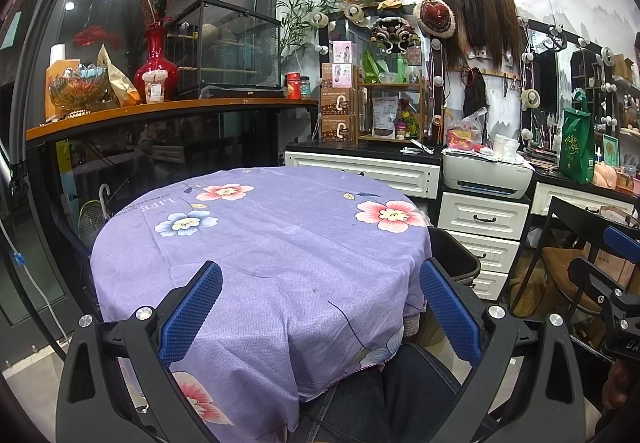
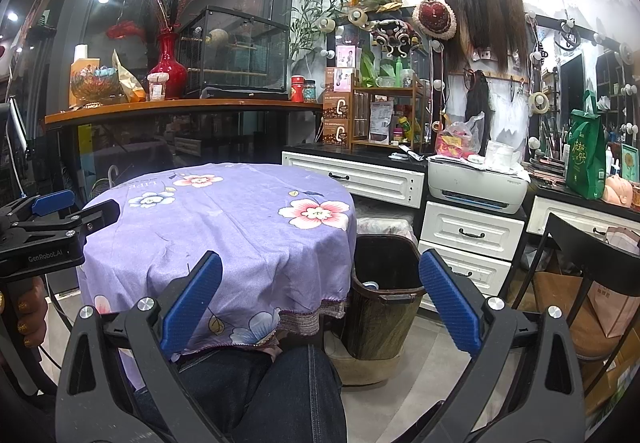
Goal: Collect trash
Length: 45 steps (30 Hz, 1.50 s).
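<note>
The left gripper (image 1: 320, 307) stands with its two blue-padded fingers (image 1: 192, 311) spread wide and nothing between them, held over the near edge of a round table draped in a purple floral tablecloth (image 1: 260, 235). The right gripper (image 2: 320, 303) is likewise wide apart and empty, its fingers (image 2: 450, 301) framing the gap between the table and a dark trash bin (image 2: 384, 307) on the floor.

In the right wrist view the bin sits at about 1 o'clock from the gripper, just beside the hanging cloth edge, resting in a shallow tan base; a small pale round object lies inside it, too dim to name. In the left wrist view only the bin's dark rim (image 1: 456, 255) shows at 2 o'clock past the table edge. The cloth top itself shows only its printed flowers.

At 6 o'clock in both views a person's dark denim-clad legs (image 2: 256, 387) reach under the table. At 9 o'clock in the right wrist view the left gripper (image 2: 76, 211) appears side-on, with a hand (image 2: 28, 307) gripping below it.

Farther out, at 12 to 2 o'clock, white drawer cabinets (image 2: 472, 231) line the wall, with a white printer (image 2: 476, 183) on top and a green tote bag (image 2: 586, 159) to its right. At 10 o'clock a wooden shelf carries a red vase (image 2: 168, 63) and a glass cage (image 2: 240, 51).
</note>
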### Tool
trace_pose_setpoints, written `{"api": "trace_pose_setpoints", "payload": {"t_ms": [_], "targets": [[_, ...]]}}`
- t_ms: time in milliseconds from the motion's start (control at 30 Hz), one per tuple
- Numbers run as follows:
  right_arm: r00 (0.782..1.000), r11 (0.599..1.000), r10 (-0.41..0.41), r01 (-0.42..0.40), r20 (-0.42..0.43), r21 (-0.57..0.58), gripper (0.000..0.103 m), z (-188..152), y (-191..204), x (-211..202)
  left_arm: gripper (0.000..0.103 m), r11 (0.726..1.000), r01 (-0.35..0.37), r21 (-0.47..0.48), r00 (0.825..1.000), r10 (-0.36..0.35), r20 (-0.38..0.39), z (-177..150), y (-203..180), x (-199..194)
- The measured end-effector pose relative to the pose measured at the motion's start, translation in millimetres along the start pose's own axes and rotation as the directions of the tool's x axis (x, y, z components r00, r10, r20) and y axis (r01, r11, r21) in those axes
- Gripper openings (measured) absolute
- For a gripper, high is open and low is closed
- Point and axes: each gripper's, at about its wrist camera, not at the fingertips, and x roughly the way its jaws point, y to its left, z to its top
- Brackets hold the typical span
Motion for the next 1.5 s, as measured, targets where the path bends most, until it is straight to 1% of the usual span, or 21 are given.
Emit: {"api": "trace_pose_setpoints", "payload": {"t_ms": [800,1500], "targets": [[1.000,1.000,0.003,-0.003,-0.004,-0.002,0.097,-3.7,0.8,-1.0,0.098,1.000,0.002,-0.003,1.000,-0.002,-0.003,2.6,9.0,4.4],[1.000,1.000,0.003,-0.003,-0.004,-0.002,0.097,-1.8,0.8,-0.1,0.098,1.000,0.003,-0.003,1.000,-0.003,-0.004,2.1,8.1,4.1]]}}
